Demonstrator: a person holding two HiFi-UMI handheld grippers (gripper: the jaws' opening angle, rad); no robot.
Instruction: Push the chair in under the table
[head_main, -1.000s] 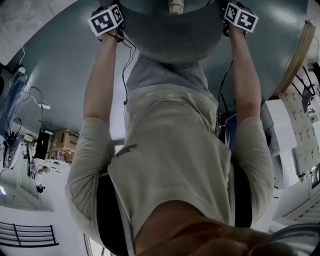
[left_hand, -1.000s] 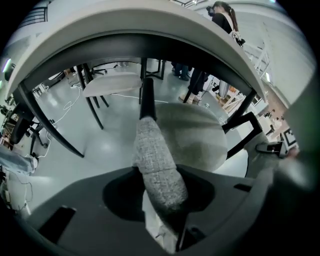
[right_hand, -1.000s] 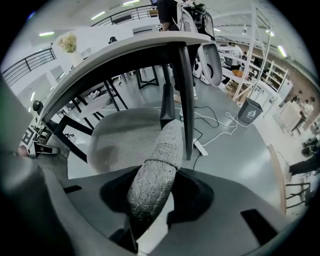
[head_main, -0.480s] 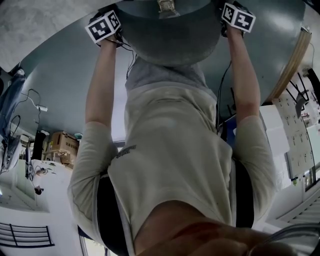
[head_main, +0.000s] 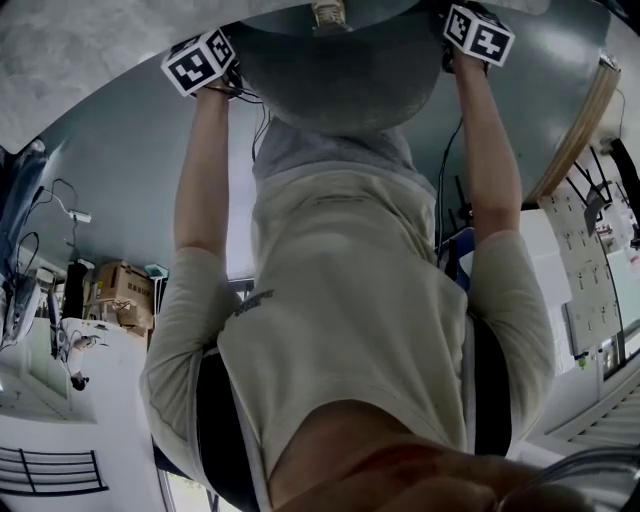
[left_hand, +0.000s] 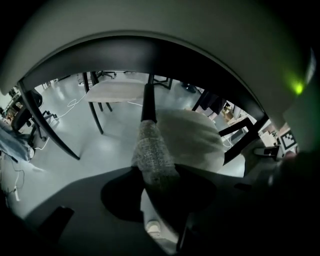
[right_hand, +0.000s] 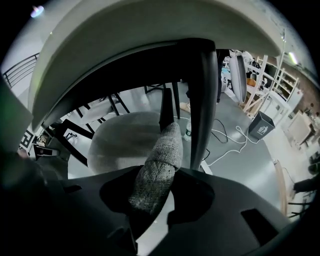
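we look down past our own pale shirt (head_main: 350, 300) to the chair (head_main: 340, 75), whose grey fabric backrest (left_hand: 152, 155) curves across the top of the head view. the left gripper (head_main: 205, 65) is clamped on the backrest's left end and the right gripper (head_main: 475, 38) on its right end. in each gripper view the knitted edge runs straight up through the jaws, pinched between them (the left jaws have just eased a little wider, with the fabric between them). both our arms reach out towards the table (head_main: 60, 60), whose pale top fills the upper left corner of the head view. in the gripper views the chair's round pale seat (right_hand: 125, 140) lies beneath the table's dark rim (left_hand: 165, 55), just beside a black table leg (right_hand: 204, 100). on the grey floor (head_main: 110, 170) beyond, a white cable (right_hand: 232, 145) and a dark bin (right_hand: 261, 125) sit off to the right, well apart from the chair
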